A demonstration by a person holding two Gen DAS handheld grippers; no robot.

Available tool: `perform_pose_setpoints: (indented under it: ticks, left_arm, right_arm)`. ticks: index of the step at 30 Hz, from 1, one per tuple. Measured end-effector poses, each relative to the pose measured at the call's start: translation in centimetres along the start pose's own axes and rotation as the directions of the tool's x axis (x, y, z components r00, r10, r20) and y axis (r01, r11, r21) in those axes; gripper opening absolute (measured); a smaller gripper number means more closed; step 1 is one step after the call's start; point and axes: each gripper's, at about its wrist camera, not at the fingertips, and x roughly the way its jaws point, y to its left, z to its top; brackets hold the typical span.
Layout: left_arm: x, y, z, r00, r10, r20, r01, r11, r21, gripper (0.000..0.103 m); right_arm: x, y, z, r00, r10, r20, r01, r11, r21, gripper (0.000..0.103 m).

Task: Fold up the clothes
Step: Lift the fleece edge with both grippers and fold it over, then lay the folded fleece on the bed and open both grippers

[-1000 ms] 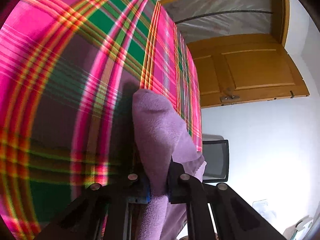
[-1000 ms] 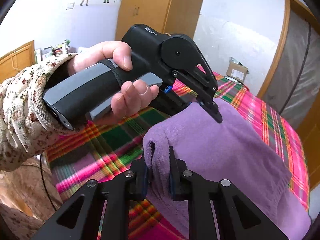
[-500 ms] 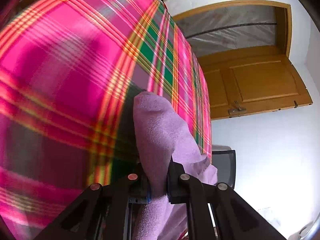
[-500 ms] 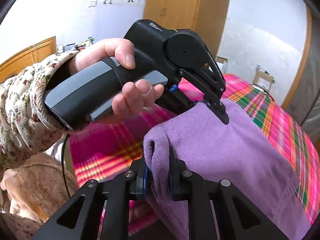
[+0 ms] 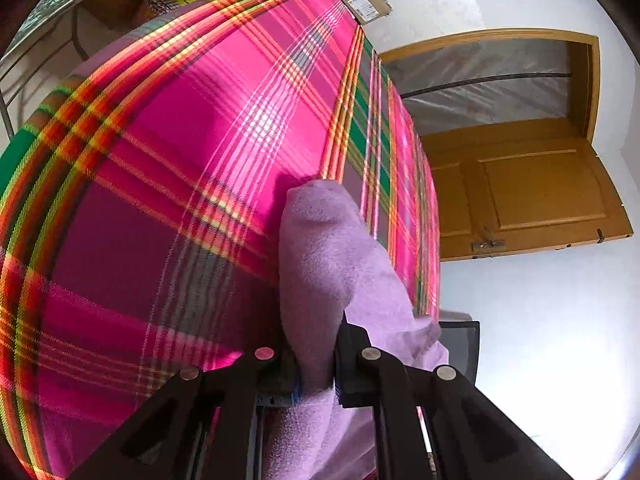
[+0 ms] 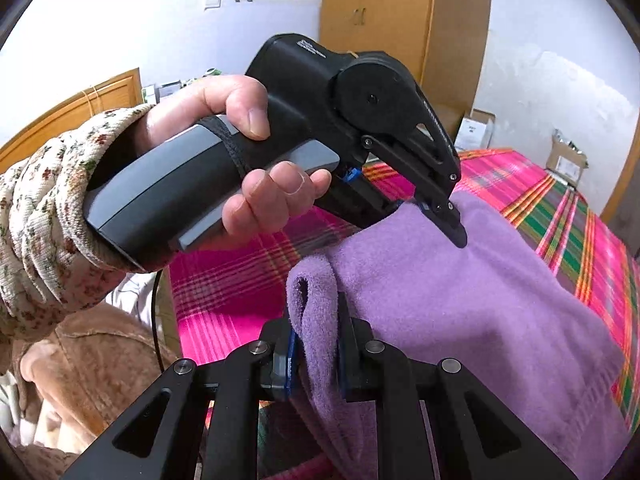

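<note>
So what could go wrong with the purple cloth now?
1. Each gripper, the left gripper and the right gripper, pinches only a bunched edge of the purple cloth, so it might slip out.
2. The cloth sags between them over the plaid bed cover and may land creased.

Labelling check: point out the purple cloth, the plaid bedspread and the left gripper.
purple cloth (image 6: 460, 304): right wrist view, broad upper surface.
plaid bedspread (image 5: 180, 184): left wrist view, pink area left of the cloth.
left gripper (image 6: 452, 226): right wrist view, tips pinching the cloth.

Plaid bed (image 5: 200, 160) lies bare ahead of left tongs (image 5: 316, 364); cardboard box (image 5: 364, 2) at far edge.
</note>
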Motion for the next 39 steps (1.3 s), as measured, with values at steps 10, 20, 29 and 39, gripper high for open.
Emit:
perform_pose_setpoints:
  ticks: [10,20,29,39]
  left_arm:
    - [-0.7,-0.5,-0.8,0.999,0.051,0.015,-0.051,0.999,0.002,0.020]
    - [-4.4,-2.6,-4.3,0.980,0.137,0.148,-0.136,0.991,-0.017,0.024]
    - [-4.6,-8.8,-9.7,0.955,0.172,0.241,-0.201,0.974,0.102,0.028]
    - [1.6,-14.6,-14.0,0.974,0.171,0.150,-0.205,0.945,0.255,0.028]
  right_arm:
    - [0.6,-0.3,-0.4,0.998,0.050,-0.029,-0.048,0.997,0.052,0.026]
    - [-4.9,-2.3,-2.2,0.997,0.057,0.044,-0.063,0.990,0.127,0.029]
    - [-12.0,-7.4,-5.6,0.991,-0.077,0.112,0.046,0.966,0.253,0.030]
    - [-16.6,-14.4,-12.8,0.953,-0.304,0.005,0.274,0.866,0.419,0.031]
